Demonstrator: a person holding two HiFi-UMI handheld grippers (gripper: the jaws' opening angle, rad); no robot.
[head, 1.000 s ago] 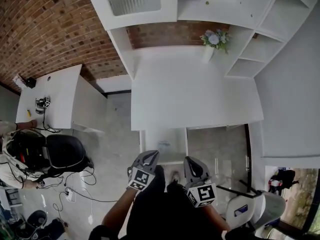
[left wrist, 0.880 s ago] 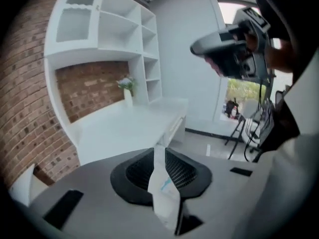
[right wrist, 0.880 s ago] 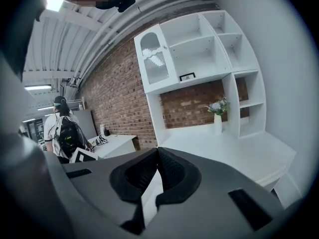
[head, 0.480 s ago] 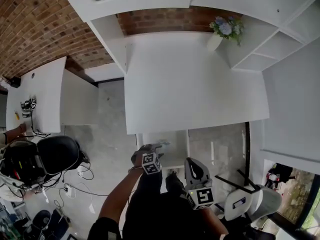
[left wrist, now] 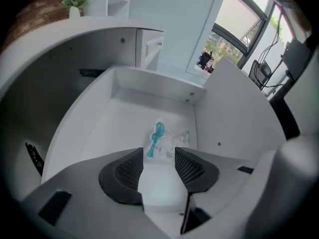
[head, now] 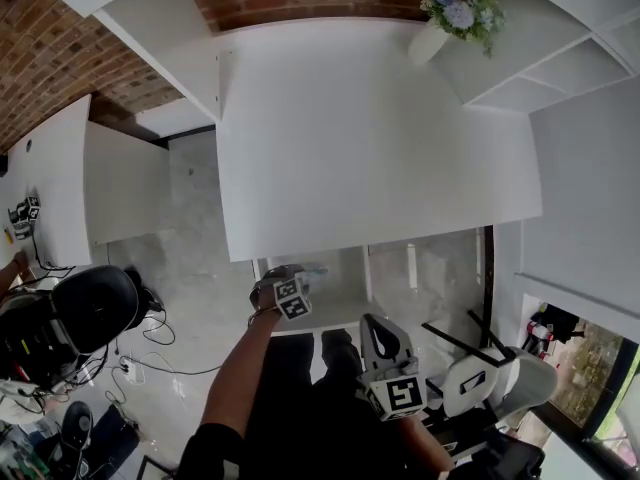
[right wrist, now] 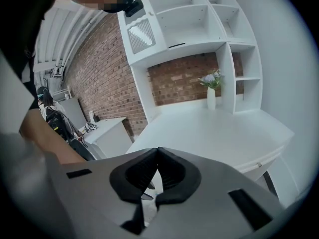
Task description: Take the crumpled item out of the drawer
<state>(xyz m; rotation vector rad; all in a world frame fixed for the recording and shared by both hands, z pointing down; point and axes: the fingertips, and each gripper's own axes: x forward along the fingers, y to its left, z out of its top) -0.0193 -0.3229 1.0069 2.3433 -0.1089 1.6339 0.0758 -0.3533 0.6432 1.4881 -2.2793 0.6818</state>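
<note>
The crumpled item (left wrist: 167, 141), a clear wrapper with a teal piece, lies on the floor of the open white drawer (left wrist: 104, 128) near its right wall. My left gripper (left wrist: 158, 153) points into the drawer just short of the wrapper. Its jaws are opening and nothing is between them. In the head view the left gripper (head: 290, 276) reaches under the desk edge into the drawer (head: 330, 320). My right gripper (head: 378, 333) hangs back near my lap. In the right gripper view its jaws (right wrist: 158, 151) are shut and empty.
A wide white desk (head: 370, 138) overhangs the drawer, with a vase of flowers (head: 455, 13) at its back right. A black chair (head: 90, 308) stands to the left, a white chair (head: 490, 388) to the right. Cables lie on the floor at left.
My left arm has reached forward from my lap into the drawer under the desk edge. The right gripper has stayed low near my lap. The head view has tilted further down.
</note>
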